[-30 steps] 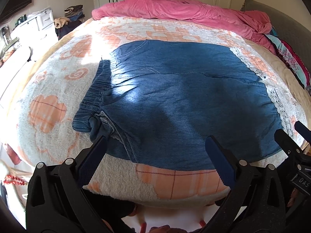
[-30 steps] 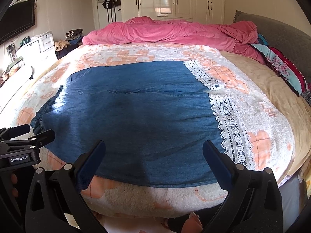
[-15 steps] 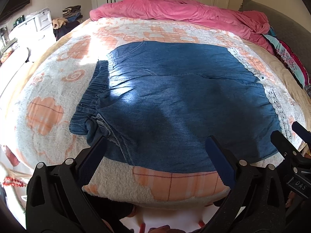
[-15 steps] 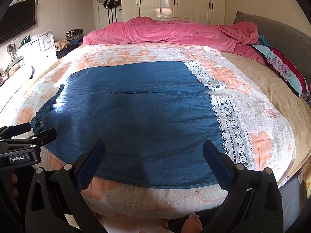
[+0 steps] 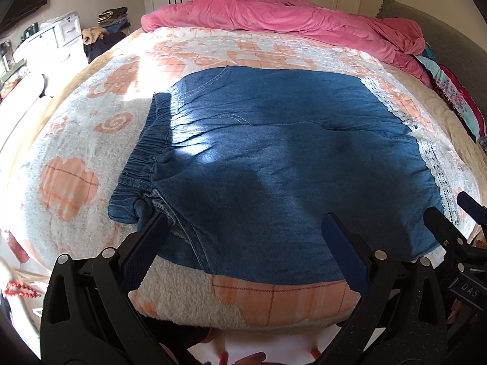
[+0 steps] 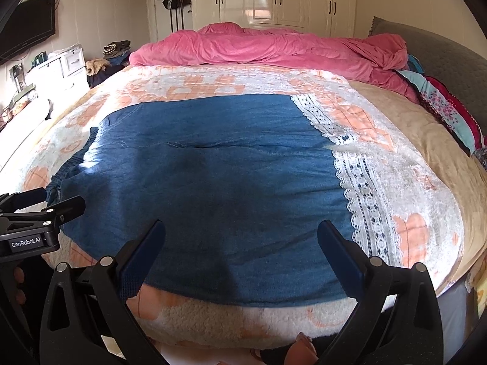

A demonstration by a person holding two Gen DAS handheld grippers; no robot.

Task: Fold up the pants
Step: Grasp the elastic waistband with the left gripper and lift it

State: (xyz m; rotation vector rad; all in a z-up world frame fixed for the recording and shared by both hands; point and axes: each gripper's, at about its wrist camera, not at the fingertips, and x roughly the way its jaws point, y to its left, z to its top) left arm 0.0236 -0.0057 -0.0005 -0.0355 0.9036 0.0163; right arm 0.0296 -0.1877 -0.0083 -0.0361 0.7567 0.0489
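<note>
Blue denim pants (image 5: 274, 164) lie flat across the bed, elastic waistband (image 5: 146, 152) at the left, white lace hems (image 5: 438, 176) at the right. They also show in the right wrist view (image 6: 219, 188), with the lace hems (image 6: 362, 194) on the right. My left gripper (image 5: 243, 228) is open and empty, hovering over the near edge by the waistband end. My right gripper (image 6: 240, 234) is open and empty over the near edge by the hem end. Each gripper shows at the edge of the other's view.
The pants rest on a white and orange fleece blanket (image 5: 76, 158). A pink duvet (image 6: 274, 45) is heaped at the far side. Patterned pillows (image 6: 447, 112) lie at the right. A white dresser (image 6: 61, 67) stands at the left wall.
Both grippers have moved slightly forward and lower toward the near edge of the pants. Both stay open and the pants have not moved.
</note>
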